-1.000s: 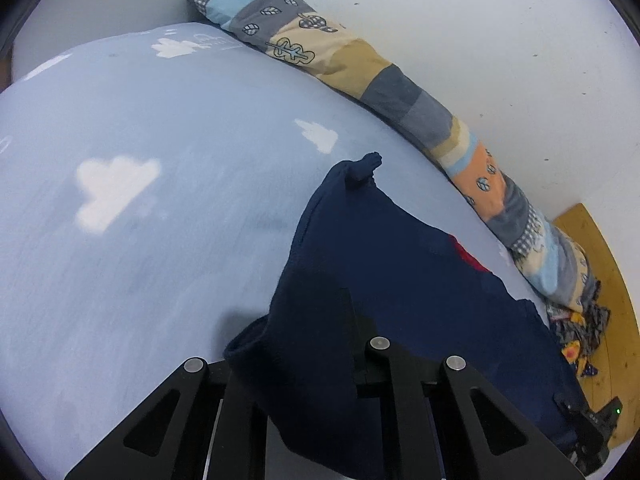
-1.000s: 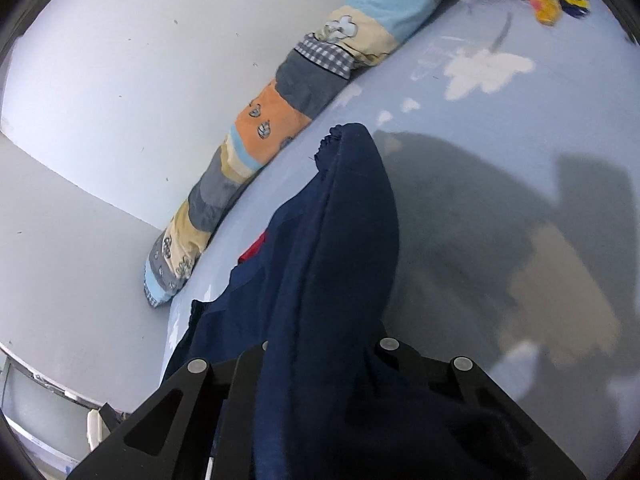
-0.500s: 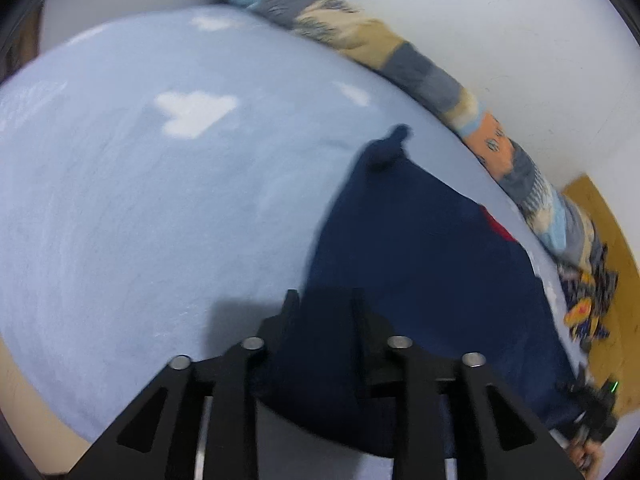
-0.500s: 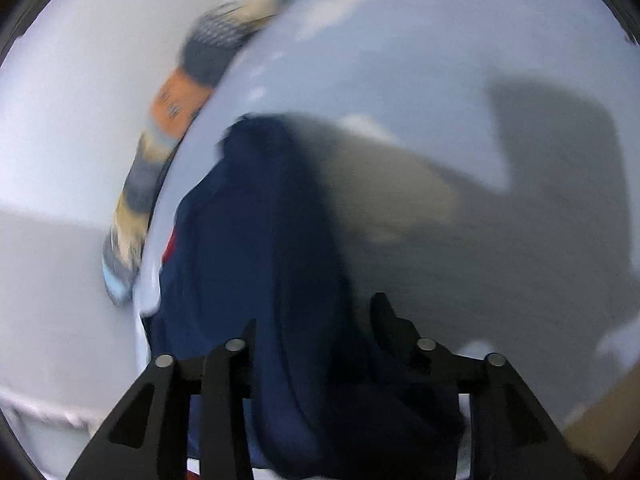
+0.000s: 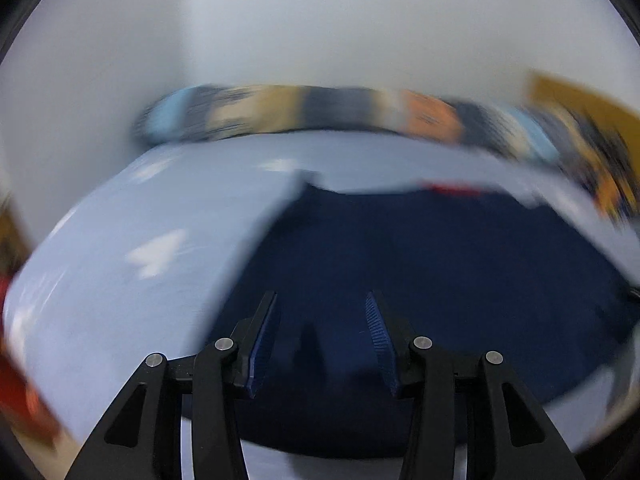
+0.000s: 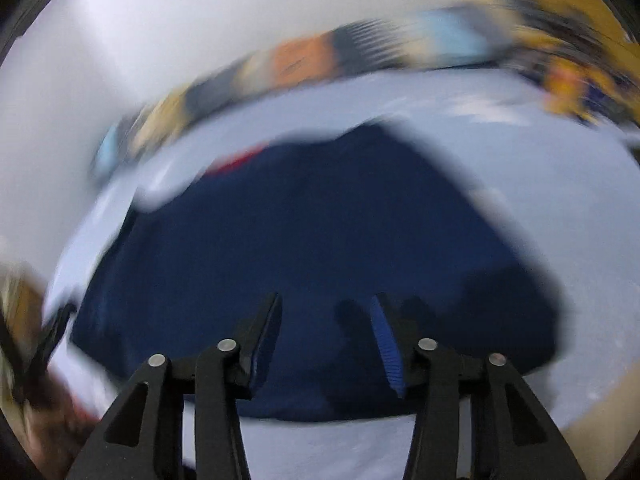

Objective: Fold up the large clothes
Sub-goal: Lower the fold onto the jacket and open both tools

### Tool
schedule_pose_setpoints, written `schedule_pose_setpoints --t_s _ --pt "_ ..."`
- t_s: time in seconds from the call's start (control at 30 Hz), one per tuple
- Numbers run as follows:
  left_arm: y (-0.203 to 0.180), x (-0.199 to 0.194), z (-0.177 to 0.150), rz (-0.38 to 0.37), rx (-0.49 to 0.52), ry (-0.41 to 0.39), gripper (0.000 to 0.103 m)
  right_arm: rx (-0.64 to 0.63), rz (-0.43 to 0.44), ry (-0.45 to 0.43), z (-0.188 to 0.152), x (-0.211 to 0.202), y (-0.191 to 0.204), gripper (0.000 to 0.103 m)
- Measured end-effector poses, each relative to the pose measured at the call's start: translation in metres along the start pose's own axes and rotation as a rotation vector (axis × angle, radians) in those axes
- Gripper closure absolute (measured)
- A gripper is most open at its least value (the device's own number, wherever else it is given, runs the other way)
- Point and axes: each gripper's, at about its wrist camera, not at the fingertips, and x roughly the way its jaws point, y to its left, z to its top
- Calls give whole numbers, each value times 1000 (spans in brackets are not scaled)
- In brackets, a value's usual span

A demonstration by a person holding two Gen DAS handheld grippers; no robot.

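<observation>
- Both grippers have let go since 0.5 s ago: cloth that was pinched between each pair of fingers then now lies flat on the bed, nothing between the fingers.
- Left gripper point(image 5: 321, 336): jaws wide, empty, blue ribbed pads point(image 5: 378, 338) showing; hovers over the near edge of the navy garment point(image 5: 420, 280), not touching as far as can be told.
- Right gripper point(image 6: 326, 340): jaws wide too, empty, above the garment's point(image 6: 320, 240) near edge.
- Garment spread on the light blue bedsheet point(image 5: 140, 280) w/ white cloud prints; in left wrist view it fills centre & right, sheet bare to the left.
- Small red patch point(image 5: 452, 189) at the garment's far edge; can't tell what it is.
- Far side: long patchwork bolster point(image 5: 320, 108) runs left-right along the white wall point(image 5: 320, 20), well apart from the garment.
- Far right: heap of yellow/dark patterned cloth point(image 6: 572, 76), blurred.
- Both views heavily motion-blurred, so folds & edges of the garment unclear.
- Right wrist view, near left edge: blurred dark shape, can't tell what.
</observation>
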Motion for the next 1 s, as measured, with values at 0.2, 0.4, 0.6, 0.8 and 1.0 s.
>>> schedule_pose_setpoints --t_s 0.2,0.4,0.6,0.8,1.0 --pt "-34 18 -26 -77 127 151 57 -149 -24 130 -31 39 32 70" --pt "-2 9 -22 13 15 177 52 0 -147 174 -21 27 -23 72" --pt "4 -14 10 15 -73 98 54 131 -142 82 22 -2 -50 73" --pt "29 44 76 -65 -126 152 43 105 -73 48 115 47 -49 72" --pt "55 144 104 -45 -201 271 43 75 -100 95 159 126 -45 74"
